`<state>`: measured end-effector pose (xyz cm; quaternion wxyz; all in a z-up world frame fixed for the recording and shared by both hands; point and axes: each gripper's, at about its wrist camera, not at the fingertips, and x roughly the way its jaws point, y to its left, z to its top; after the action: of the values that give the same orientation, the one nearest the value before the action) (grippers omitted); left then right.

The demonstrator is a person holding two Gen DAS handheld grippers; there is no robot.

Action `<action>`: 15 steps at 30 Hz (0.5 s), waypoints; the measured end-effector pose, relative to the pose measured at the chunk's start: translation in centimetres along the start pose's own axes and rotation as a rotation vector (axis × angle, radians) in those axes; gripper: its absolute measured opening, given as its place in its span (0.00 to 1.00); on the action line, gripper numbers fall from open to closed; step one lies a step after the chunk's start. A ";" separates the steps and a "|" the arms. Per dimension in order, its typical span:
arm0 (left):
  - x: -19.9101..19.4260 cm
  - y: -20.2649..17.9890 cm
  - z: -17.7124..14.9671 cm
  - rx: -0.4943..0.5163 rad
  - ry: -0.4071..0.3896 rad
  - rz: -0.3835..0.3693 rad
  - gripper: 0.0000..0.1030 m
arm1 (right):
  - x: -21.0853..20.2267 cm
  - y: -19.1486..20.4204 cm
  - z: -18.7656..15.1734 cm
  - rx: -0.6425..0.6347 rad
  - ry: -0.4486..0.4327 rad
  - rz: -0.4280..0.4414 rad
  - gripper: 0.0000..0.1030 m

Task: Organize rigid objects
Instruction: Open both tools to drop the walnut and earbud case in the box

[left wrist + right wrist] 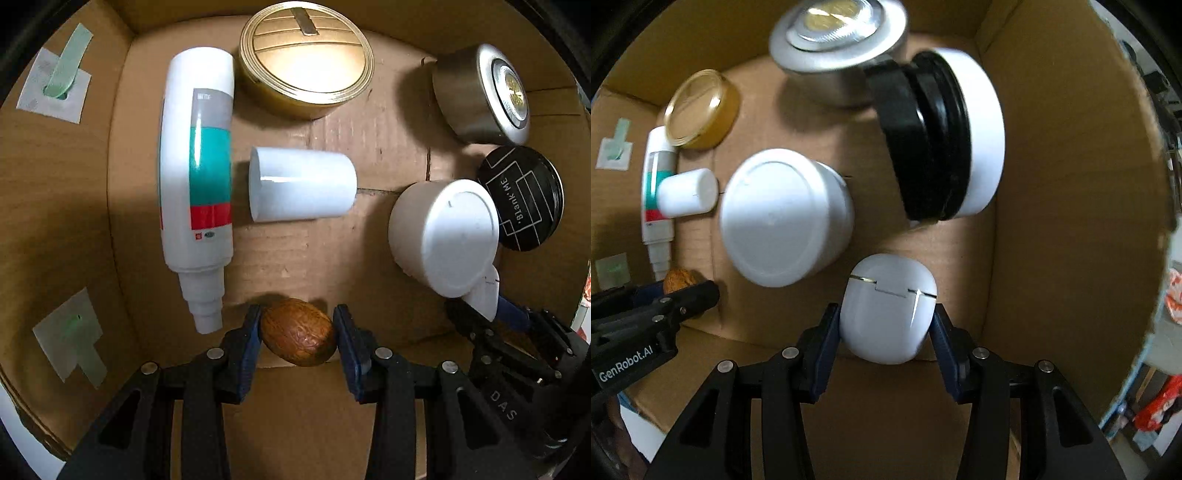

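Observation:
Both grippers reach into a cardboard box (pixel 388 155). My left gripper (pixel 297 334) is shut on a brown walnut (pixel 297 332) just above the box floor near its front edge. The walnut also shows at the left of the right wrist view (pixel 679 279). My right gripper (pixel 886 325) is shut on a white earbud case (pixel 888 314), held low near the front right of the box (pixel 1052 184). In the left wrist view the case (pixel 482 295) peeks out behind a white jar.
In the box lie a white spray bottle (pixel 197 184), a white cylinder (pixel 301 184), a gold round tin (pixel 304 59), a silver puck light (pixel 480 92), a black and white tin (pixel 522 197) on edge and a white jar (pixel 443 236).

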<state>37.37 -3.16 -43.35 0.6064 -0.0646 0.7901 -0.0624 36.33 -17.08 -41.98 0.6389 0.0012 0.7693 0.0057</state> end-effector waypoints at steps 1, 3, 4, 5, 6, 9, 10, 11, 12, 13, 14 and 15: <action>-0.1 0.0 0.0 0.002 -0.001 0.000 0.36 | 0.2 -0.2 0.1 0.012 0.008 0.005 0.50; -0.2 -0.2 0.0 -0.003 0.003 0.002 0.36 | 0.3 -0.4 0.1 0.017 0.011 0.013 0.50; -0.3 -0.1 0.1 -0.008 0.003 0.005 0.38 | 0.2 -0.4 0.2 0.015 0.011 0.010 0.50; -0.7 0.0 0.2 -0.015 -0.005 0.007 0.39 | 0.0 -0.5 0.2 0.015 0.007 0.011 0.51; -1.1 0.0 0.3 -0.017 -0.011 0.009 0.39 | -0.3 -0.4 0.1 0.014 0.002 0.016 0.54; -2.2 0.0 -0.1 -0.016 -0.031 0.019 0.45 | -1.6 0.1 -0.1 0.005 -0.022 0.024 0.65; -2.6 0.0 -0.4 -0.014 -0.039 0.023 0.45 | -2.3 0.2 0.2 0.000 -0.037 0.026 0.70; -3.1 0.0 -0.7 -0.012 -0.051 0.032 0.45 | -2.8 0.3 0.1 -0.005 -0.050 0.021 0.71; -3.7 0.1 -1.0 -0.011 -0.067 0.039 0.45 | -3.6 0.5 -0.1 -0.011 -0.073 0.011 0.73; -4.3 0.1 -1.3 -0.011 -0.084 0.043 0.46 | -4.3 0.6 -0.2 -0.017 -0.092 0.004 0.75; -5.1 0.1 -1.7 -0.010 -0.104 0.049 0.49 | -4.8 0.6 -0.2 -0.020 -0.103 -0.001 0.76; -5.8 0.1 -2.1 -0.008 -0.123 0.059 0.51 | -5.4 0.6 -0.4 -0.022 -0.117 -0.005 0.76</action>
<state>36.83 -1.96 -37.30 0.6552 -0.0473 0.7530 -0.0373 36.91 -16.48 -36.58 0.6827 -0.0075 0.7305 0.0122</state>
